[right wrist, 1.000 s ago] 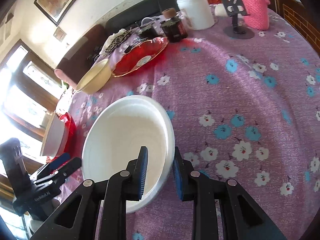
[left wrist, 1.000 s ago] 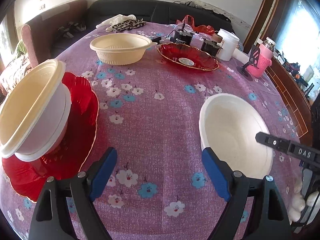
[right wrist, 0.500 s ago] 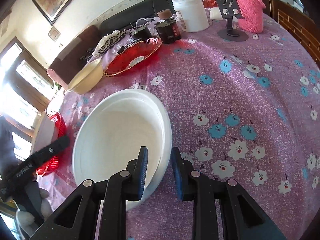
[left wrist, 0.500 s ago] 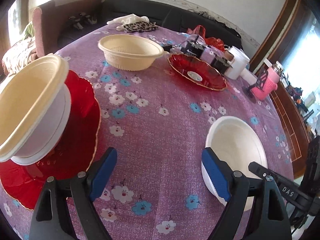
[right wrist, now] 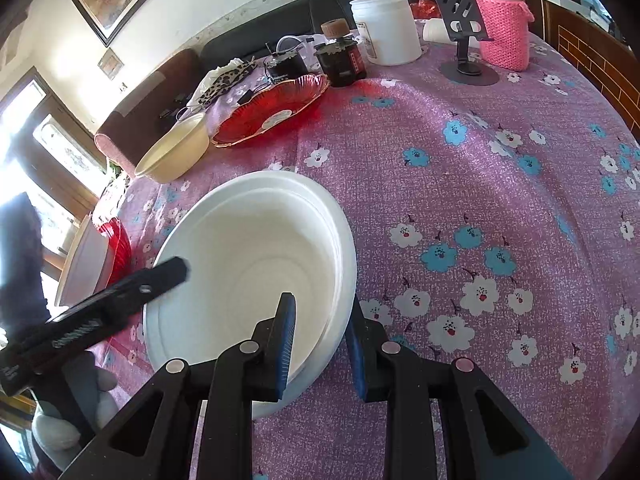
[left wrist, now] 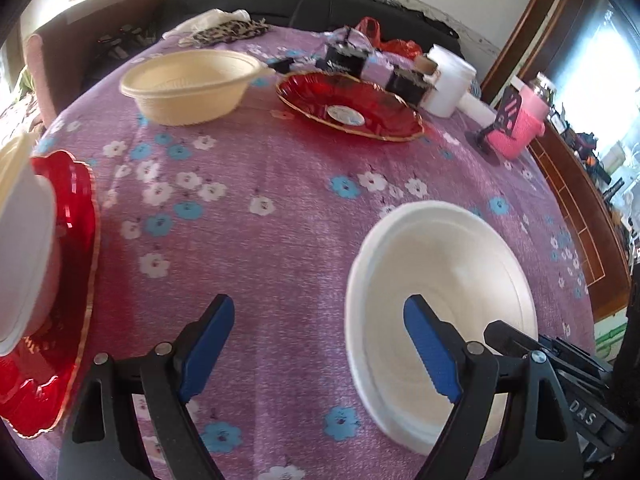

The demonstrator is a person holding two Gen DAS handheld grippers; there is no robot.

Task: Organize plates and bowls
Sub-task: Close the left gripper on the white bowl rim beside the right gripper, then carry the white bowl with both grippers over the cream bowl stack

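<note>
Nearest, a round, smooth white bowl point(right wrist: 248, 268) sits on the floral purple table point(right wrist: 500, 184); the right hand-held gripper point(right wrist: 320, 340) clamps its rim between ribbed blue pads. Left hand-held gripper point(left wrist: 320, 344): spread wide, released, one finger over the bowl's rim.

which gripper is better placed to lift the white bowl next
Right. The right gripper already straddles the near rim of the round white plastic bowl, one finger inside and one outside. The left gripper is wide open with only one finger over the bowl.
</note>
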